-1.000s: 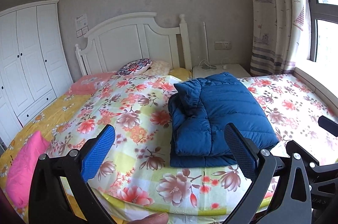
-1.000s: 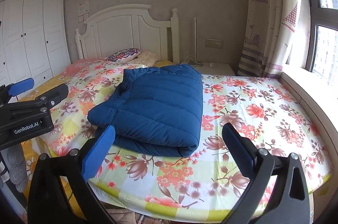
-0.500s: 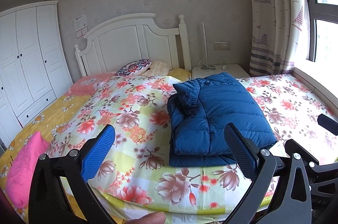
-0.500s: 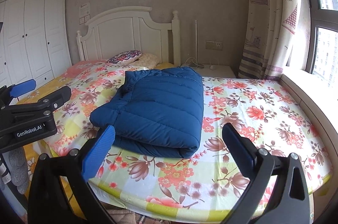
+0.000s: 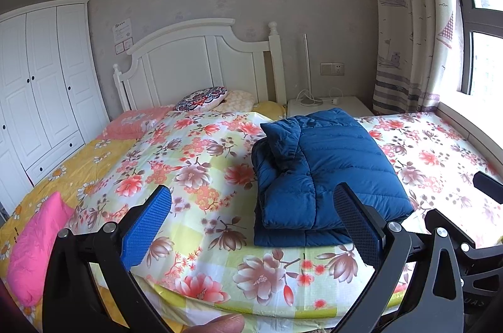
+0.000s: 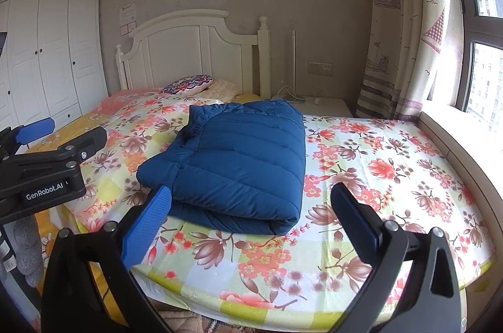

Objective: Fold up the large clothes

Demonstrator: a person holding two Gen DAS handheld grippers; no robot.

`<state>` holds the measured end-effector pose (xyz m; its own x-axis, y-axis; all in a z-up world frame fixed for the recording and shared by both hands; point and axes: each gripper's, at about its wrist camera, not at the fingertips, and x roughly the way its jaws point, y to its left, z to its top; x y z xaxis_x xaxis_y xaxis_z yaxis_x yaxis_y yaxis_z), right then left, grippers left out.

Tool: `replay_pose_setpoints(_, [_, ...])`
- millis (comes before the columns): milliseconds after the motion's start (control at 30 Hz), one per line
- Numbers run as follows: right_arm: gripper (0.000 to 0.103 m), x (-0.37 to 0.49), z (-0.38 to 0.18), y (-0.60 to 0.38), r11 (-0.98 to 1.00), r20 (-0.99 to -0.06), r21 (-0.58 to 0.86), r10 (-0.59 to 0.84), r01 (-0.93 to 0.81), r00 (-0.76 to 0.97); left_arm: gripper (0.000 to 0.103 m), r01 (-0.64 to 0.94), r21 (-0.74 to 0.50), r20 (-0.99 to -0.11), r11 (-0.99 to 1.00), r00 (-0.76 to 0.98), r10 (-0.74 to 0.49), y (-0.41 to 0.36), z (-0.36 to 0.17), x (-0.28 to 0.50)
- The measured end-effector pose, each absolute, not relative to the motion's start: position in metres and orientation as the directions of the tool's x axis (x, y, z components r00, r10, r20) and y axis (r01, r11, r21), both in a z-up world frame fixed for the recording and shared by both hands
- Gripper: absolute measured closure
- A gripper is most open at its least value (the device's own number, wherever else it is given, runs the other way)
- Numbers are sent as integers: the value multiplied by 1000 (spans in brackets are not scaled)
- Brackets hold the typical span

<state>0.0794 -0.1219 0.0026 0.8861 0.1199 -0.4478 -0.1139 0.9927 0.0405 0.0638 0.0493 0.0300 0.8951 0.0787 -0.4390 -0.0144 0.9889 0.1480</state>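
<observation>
Right wrist: floral bedspread, white wardrobe.

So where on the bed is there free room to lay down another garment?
Free quilt lies right of the folded blue jacket, toward the window sill, and left of it up to the pink cloth. The strip along the foot edge is also bare. The headboard end is crowded with pillows. Both grippers hang open, off the jacket.
</observation>
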Motion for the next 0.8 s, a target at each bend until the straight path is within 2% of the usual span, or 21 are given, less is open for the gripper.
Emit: replay_pose_setpoints(800, [2,79,3,-120,992,-445,40,123,-118,887,4,-16,147,-439,989,895,80,51,30,62])
